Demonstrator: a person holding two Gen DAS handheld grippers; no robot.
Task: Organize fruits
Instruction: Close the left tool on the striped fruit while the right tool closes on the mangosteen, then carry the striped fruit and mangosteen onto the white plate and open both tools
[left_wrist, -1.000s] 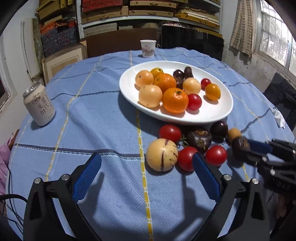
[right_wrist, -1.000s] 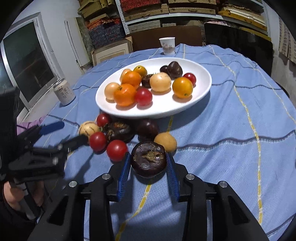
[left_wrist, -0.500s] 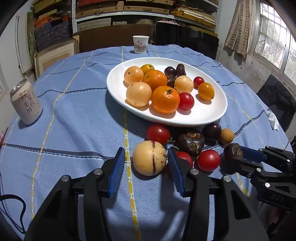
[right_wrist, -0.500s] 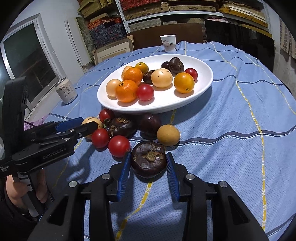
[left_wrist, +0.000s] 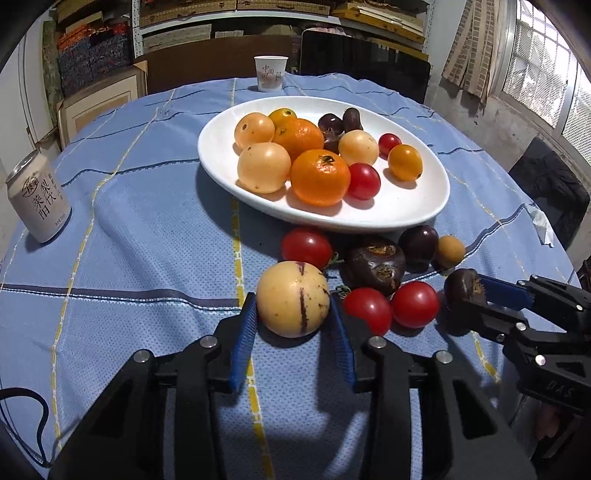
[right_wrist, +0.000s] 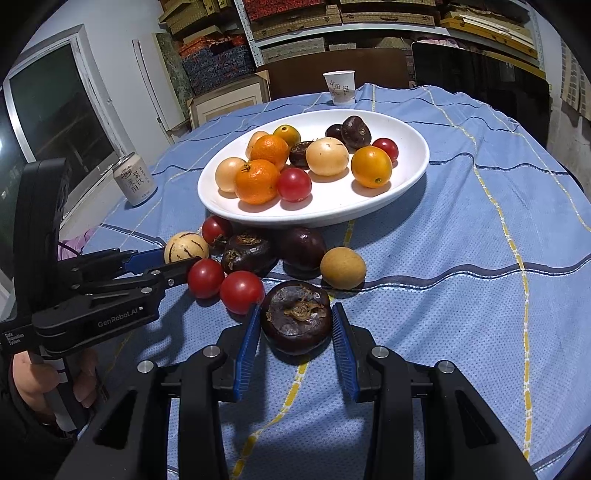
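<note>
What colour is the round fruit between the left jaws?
Pale yellow fruit with dark purple stripes; clearest in the left wrist view.

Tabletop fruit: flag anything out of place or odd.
Several fruits lie off the white plate on the blue tablecloth: three red tomatoes, dark fruits and a small tan one. The left tongs bracket a striped yellow fruit; the right tongs bracket a dark fruit. Nothing looks spilled or damaged.

Both cameras sit low and close, facing the white plate (left_wrist: 406, 218) (right_wrist: 413, 173) from its near side: the left one from its left, the right one from its right. Both show the plate.
</note>
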